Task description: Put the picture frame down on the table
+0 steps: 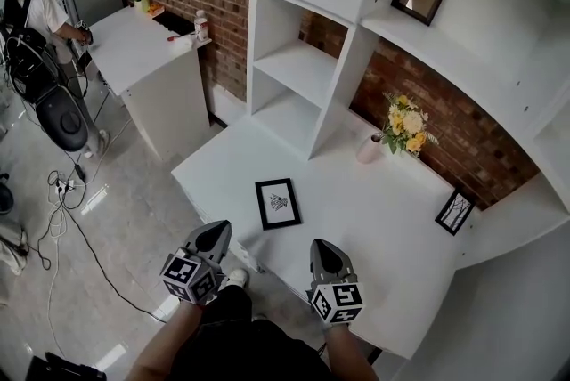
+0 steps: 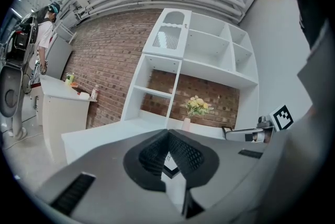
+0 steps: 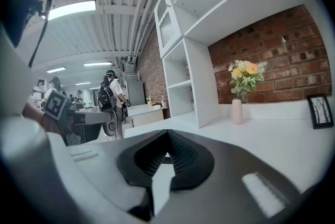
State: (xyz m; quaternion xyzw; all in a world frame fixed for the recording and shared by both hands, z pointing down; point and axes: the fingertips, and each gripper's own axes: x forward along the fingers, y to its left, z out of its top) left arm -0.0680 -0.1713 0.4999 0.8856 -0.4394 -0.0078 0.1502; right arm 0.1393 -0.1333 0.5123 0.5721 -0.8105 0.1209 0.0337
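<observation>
Head view: picture frame (image 1: 278, 203) lies flat near the front-left edge of the surface (image 1: 374, 219). Left gripper (image 1: 215, 230) and right gripper (image 1: 325, 245) are closed and empty. The frame is probably light, rigid and fragile; grip its border.

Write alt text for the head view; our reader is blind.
A black picture frame lies flat on a white table, the left hand-held gripper and right hand-held gripper shut and empty before it. A flower vase stands behind.
</observation>
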